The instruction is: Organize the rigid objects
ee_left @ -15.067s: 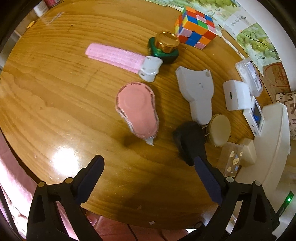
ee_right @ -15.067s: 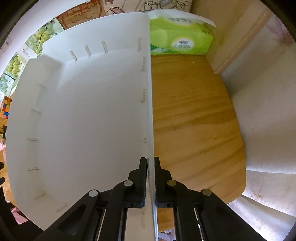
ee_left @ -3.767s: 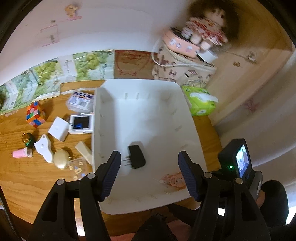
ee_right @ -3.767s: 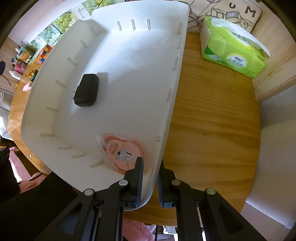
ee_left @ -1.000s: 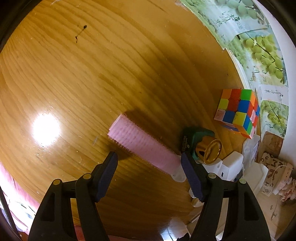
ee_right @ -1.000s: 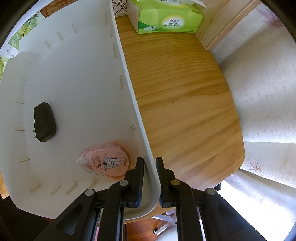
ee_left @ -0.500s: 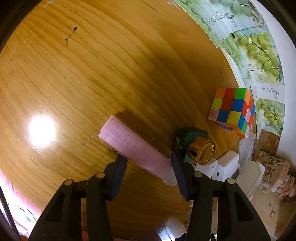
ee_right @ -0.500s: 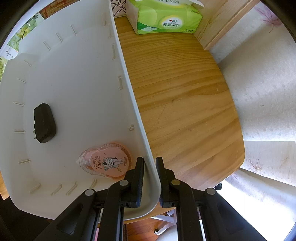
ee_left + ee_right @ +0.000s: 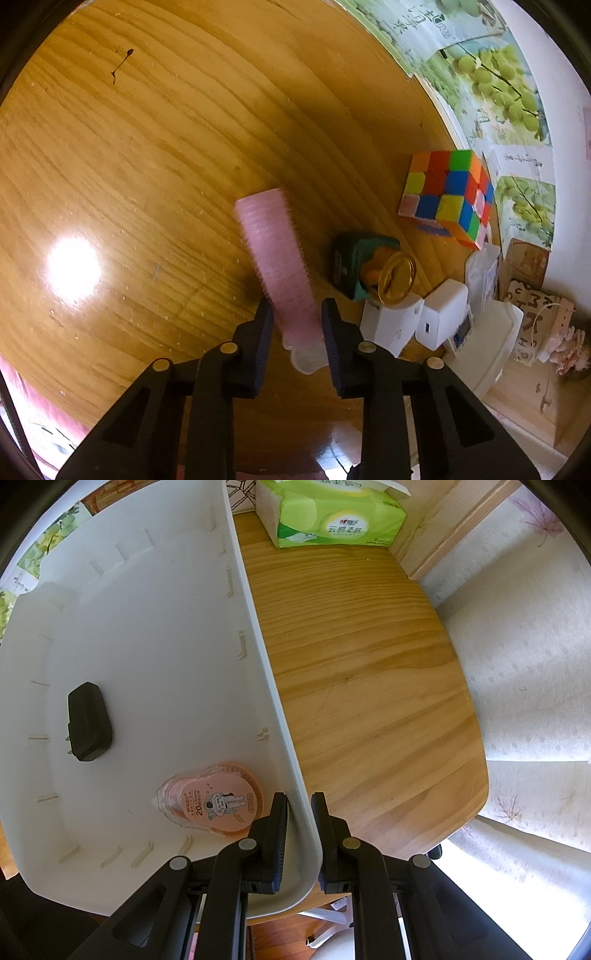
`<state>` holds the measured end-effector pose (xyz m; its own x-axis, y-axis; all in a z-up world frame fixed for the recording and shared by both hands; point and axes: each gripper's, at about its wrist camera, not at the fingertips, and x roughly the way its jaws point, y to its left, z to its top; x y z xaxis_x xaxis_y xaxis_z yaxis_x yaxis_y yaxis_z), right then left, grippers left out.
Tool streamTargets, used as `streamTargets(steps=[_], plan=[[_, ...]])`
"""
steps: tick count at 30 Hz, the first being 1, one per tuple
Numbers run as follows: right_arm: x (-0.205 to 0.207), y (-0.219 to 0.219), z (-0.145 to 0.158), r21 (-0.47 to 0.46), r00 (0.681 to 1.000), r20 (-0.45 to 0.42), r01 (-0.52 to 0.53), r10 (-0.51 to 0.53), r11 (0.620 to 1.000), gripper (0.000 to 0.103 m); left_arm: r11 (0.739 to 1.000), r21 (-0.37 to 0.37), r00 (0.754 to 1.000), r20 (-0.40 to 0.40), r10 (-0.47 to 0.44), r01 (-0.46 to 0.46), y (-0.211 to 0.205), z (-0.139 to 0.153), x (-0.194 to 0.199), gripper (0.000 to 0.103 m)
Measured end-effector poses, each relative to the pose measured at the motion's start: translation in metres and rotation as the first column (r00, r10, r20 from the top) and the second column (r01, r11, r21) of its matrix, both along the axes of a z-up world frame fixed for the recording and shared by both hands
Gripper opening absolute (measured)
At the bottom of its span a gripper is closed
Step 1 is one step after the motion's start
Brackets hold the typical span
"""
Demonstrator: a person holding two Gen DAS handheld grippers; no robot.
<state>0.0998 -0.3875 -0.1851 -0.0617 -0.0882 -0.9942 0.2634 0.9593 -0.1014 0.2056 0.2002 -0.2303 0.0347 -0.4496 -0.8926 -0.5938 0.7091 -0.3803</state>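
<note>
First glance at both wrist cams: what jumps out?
In the left wrist view, the pink hair roller stands between the pads of the left gripper, whose jaws have just closed on it; the colourful puzzle cube sits further right on the wooden table. In the right wrist view, the right gripper clamps the rim of the white tray, which holds a black plug adapter and a pink correction tape.

The pink hair roller [image 9: 277,258] is motion-blurred, and its pale end [image 9: 308,360] is partly hidden behind the fingers [image 9: 334,343]. Behind the gold-capped green bottle [image 9: 364,266], the white devices [image 9: 439,317] overlap, too small to identify. The white bin [image 9: 166,646] is cut off at the left edge.
</note>
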Motion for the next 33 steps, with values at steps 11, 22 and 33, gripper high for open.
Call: streamTargets(steps=[11,22,33], plan=[[0.003,0.009,0.000,0.022,0.997,0.001,-0.081,0.081,0.997,0.012,1.000,0.011,1.000,0.017,0.005,-0.005,-0.013,0.016,-0.033,0.025],[0.004,0.009,-0.001,0.090,0.982,0.015,-0.188,0.187,0.978,0.010,0.997,0.075,0.999,0.054,0.001,-0.005,-0.044,0.042,-0.069,0.025],[0.010,0.008,0.001,0.148,0.954,0.050,-0.299,0.295,0.943,0.007,0.984,0.176,0.988,0.143,-0.051,0.025,-0.090,0.082,-0.085,0.025]])
